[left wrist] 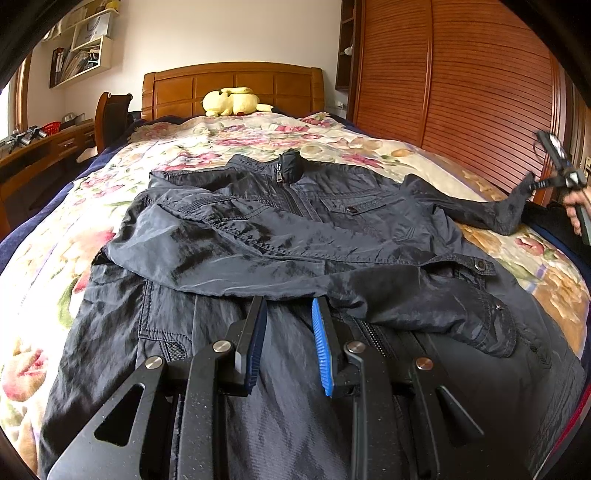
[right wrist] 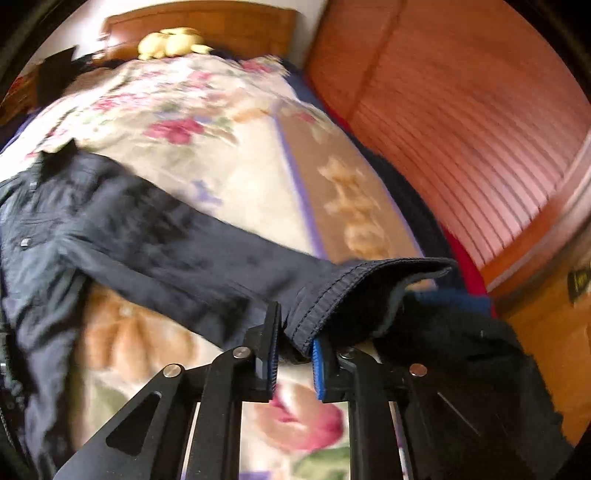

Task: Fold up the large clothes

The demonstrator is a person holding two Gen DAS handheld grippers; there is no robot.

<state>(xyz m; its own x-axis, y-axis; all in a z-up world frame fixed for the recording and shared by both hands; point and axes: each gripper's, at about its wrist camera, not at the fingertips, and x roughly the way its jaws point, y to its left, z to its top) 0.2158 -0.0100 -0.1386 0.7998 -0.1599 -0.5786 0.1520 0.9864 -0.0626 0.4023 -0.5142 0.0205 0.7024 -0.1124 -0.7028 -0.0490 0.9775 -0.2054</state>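
The dark, glossy, crinkled nylon jacket (left wrist: 280,236) lay front-up on the floral quilt (left wrist: 192,144). The right gripper (right wrist: 295,345) pinched its stitched sleeve cuff (right wrist: 332,295), raised off the quilt. The left gripper (left wrist: 290,321), narrowly parted, rested its ribbed pads on the jacket, gripping nothing.

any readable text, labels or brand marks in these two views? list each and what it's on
None can be read.
White paper bag on the wall shelf: a dark printed mark, too small to read.
Books and folders on the lower shelf: spines too small to read.
Small dark plate on the wooden panel at the far right: yellowish marking, blurred.
Jacket zipper pull and snaps: no legible lettering.
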